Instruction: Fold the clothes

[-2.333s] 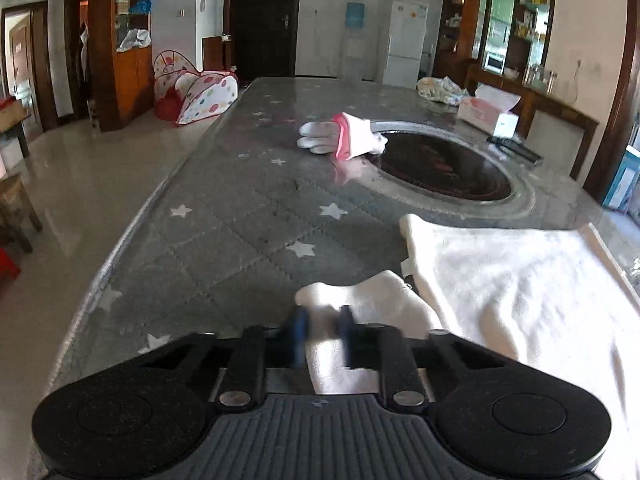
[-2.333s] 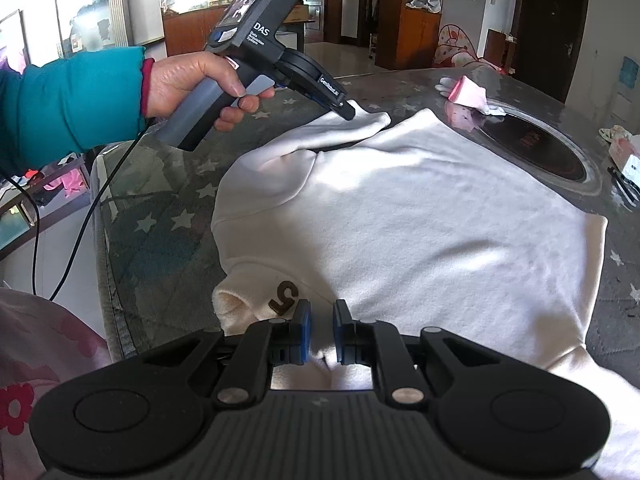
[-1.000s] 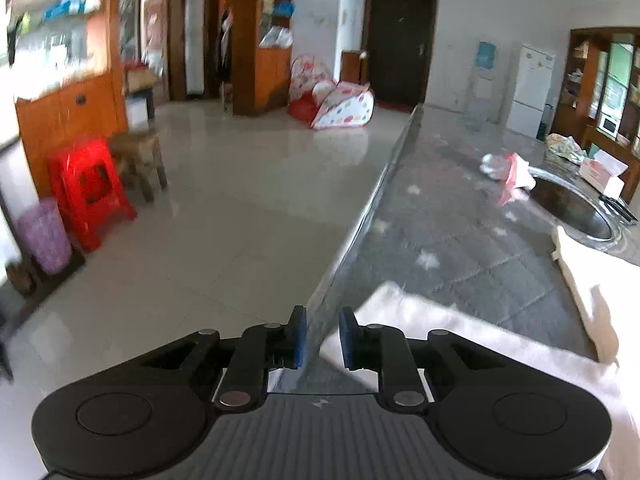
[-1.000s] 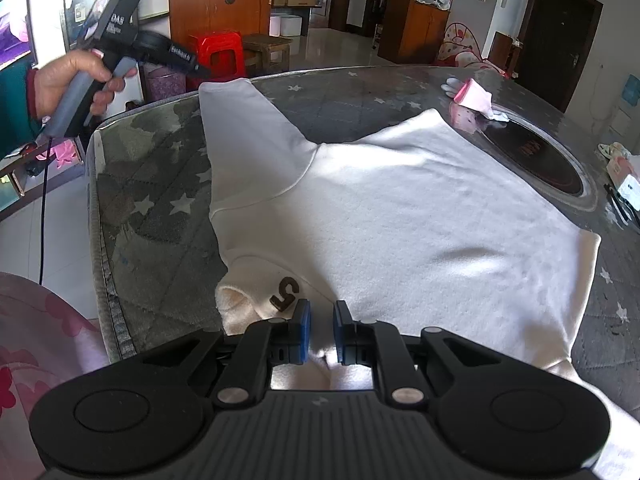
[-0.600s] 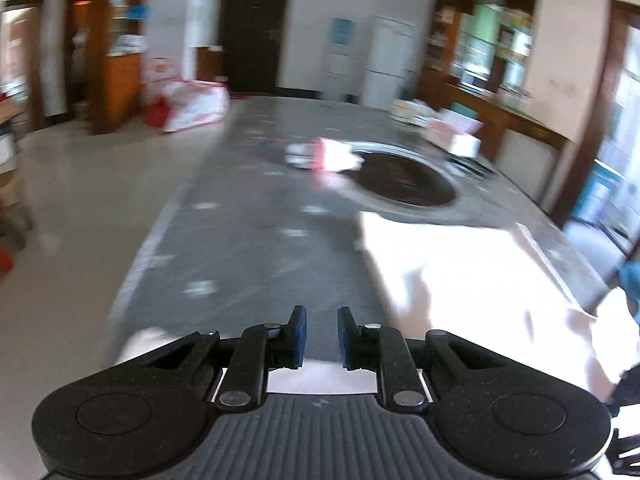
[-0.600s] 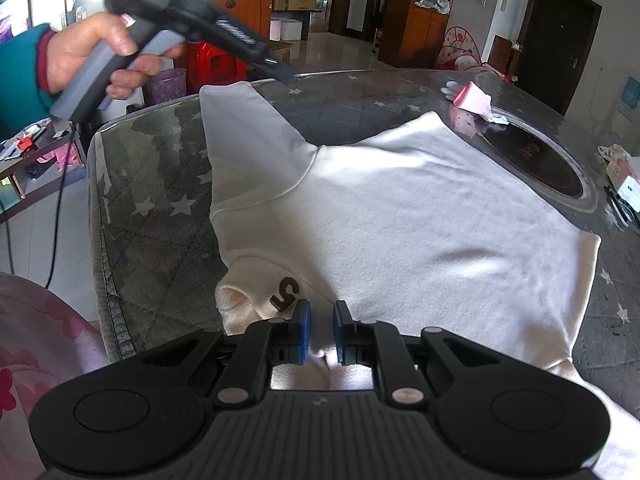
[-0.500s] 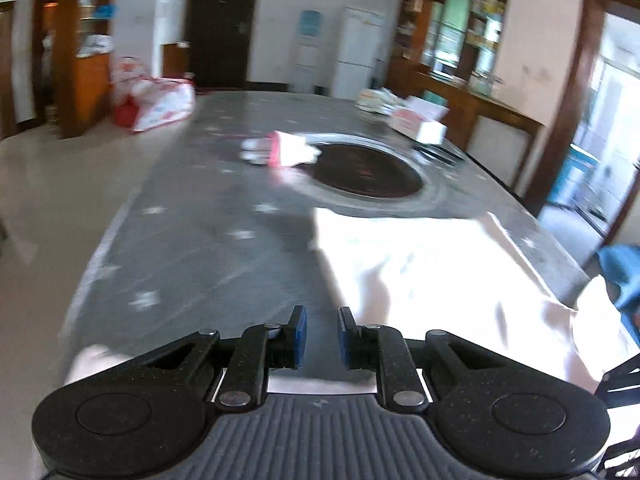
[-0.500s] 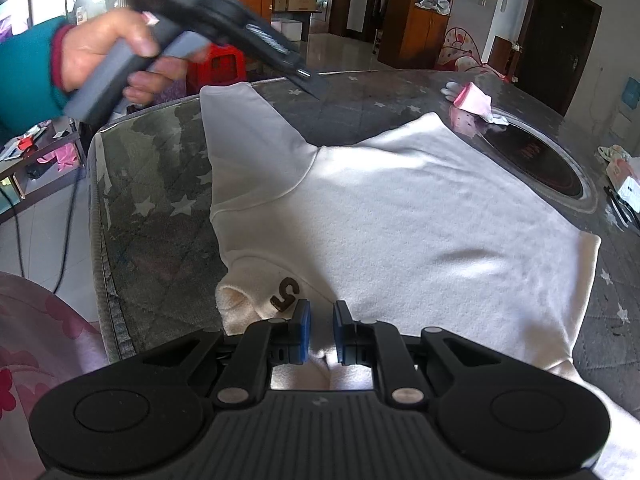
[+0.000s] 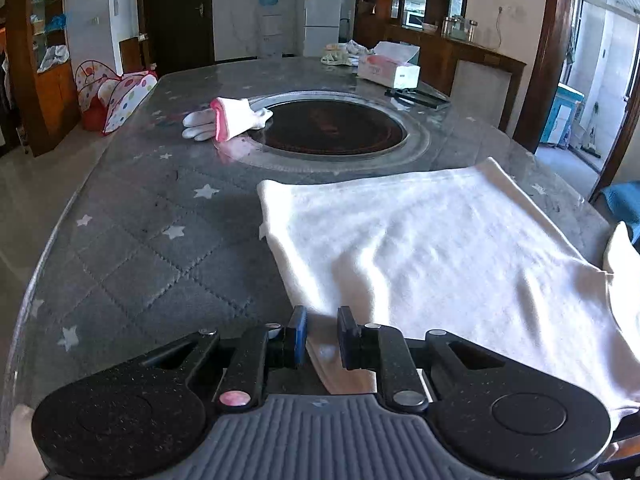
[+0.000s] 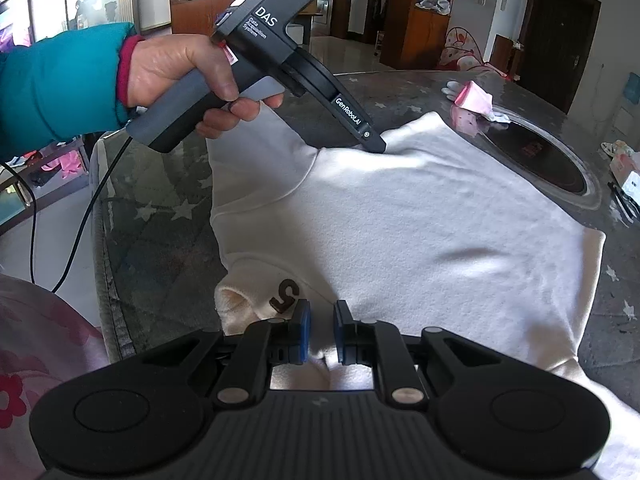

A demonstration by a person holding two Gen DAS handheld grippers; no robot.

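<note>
A: My black two-finger right gripper (image 10: pixel 321 330) points downward, jaws pinched on the white fleece sweatshirt (image 10: pixel 420 220).
B: And your left?
A: My left hand (image 10: pixel 184 80), in a teal sleeve (image 10: pixel 60 92), grips the handle. The black left gripper (image 9: pixel 322 330) tilts down, jaws barely apart. Can't tell if it pinches.

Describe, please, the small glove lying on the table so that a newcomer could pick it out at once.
Start at the long grey star-patterned table and find the dark round inset at its middle. On that circle's left rim lies the glove: white, with a bright pink cuff band, far smaller than the white sweatshirt spread nearer the camera.
</note>
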